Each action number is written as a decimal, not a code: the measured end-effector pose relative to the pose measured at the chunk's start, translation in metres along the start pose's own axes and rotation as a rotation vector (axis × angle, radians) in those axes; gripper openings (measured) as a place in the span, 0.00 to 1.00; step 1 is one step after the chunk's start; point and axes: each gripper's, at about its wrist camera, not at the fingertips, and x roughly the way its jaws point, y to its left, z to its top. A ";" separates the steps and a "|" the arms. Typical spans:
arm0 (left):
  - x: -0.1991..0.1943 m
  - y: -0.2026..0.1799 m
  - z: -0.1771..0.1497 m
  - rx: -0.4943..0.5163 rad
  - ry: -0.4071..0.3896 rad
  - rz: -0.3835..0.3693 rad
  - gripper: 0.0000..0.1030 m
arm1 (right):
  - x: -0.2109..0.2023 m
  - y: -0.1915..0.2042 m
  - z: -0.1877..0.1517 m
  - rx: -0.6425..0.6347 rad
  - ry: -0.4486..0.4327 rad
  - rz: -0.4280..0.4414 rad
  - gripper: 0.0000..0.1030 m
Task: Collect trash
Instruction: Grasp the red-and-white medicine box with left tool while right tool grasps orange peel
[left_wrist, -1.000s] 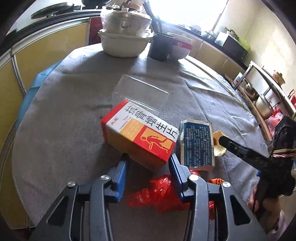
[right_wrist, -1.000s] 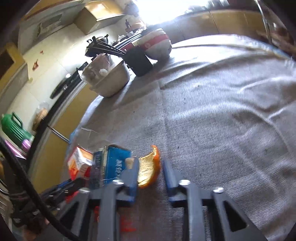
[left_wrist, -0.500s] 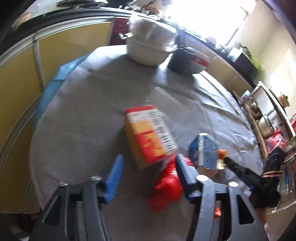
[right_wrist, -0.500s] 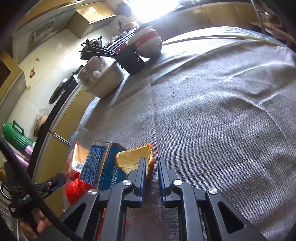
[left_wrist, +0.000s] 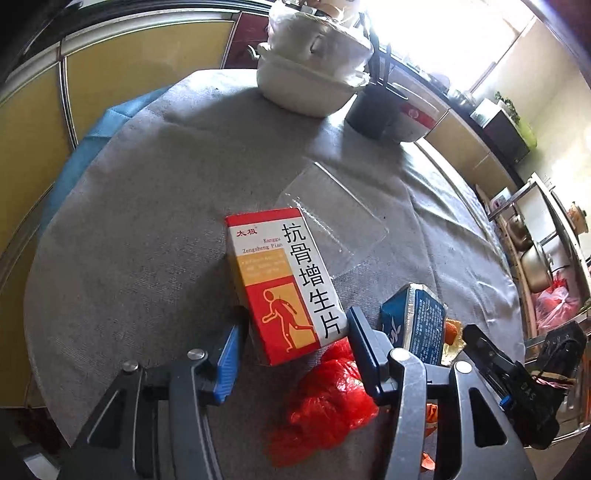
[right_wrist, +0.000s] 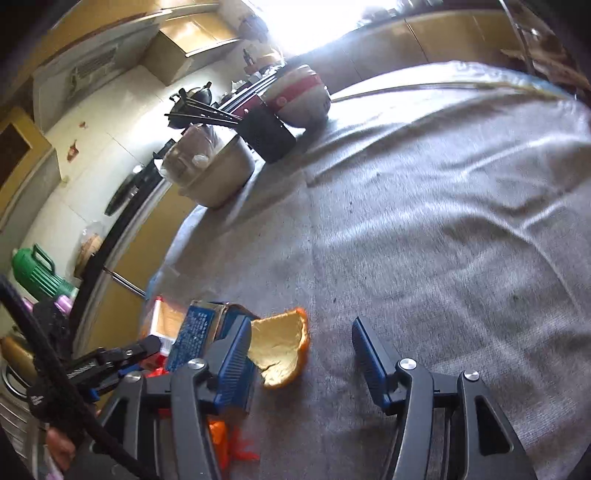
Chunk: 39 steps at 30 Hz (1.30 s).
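Observation:
A red, yellow and white medicine box (left_wrist: 284, 280) lies flat on the grey cloth. Its near end sits between the jaws of my left gripper (left_wrist: 294, 321), which are closing; a thin gap shows at the left pad (left_wrist: 229, 354). Under that gripper lies a crumpled red plastic bag (left_wrist: 325, 398), with a blue packet (left_wrist: 421, 321) to its right. In the right wrist view an orange peel (right_wrist: 280, 350) rests against the left pad of my right gripper (right_wrist: 299, 328). Those jaws are opening, and the right pad (right_wrist: 369, 354) stands well clear of the peel.
A clear plastic lid (left_wrist: 332, 218) lies beyond the box. At the table's far side stand a white lidded pot (left_wrist: 310, 77), a black chopstick holder (left_wrist: 369, 114) and a red-and-white bowl (left_wrist: 417, 118). The grey cloth (right_wrist: 443, 240) stretches bare to the right.
The medicine box has swung round and now lies lengthwise between the left jaws. The right jaws, nearly shut by the peel before, have spread wide and the peel has dropped against the left pad.

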 end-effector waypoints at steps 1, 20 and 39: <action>-0.001 0.001 -0.001 0.000 -0.001 -0.006 0.54 | 0.004 0.002 0.001 -0.016 0.012 0.000 0.59; -0.082 -0.004 -0.038 0.077 -0.131 -0.038 0.54 | -0.033 0.023 -0.019 -0.163 -0.076 -0.074 0.10; -0.077 -0.008 -0.116 0.192 0.005 -0.089 0.54 | -0.016 -0.008 -0.005 -0.010 -0.021 0.016 0.40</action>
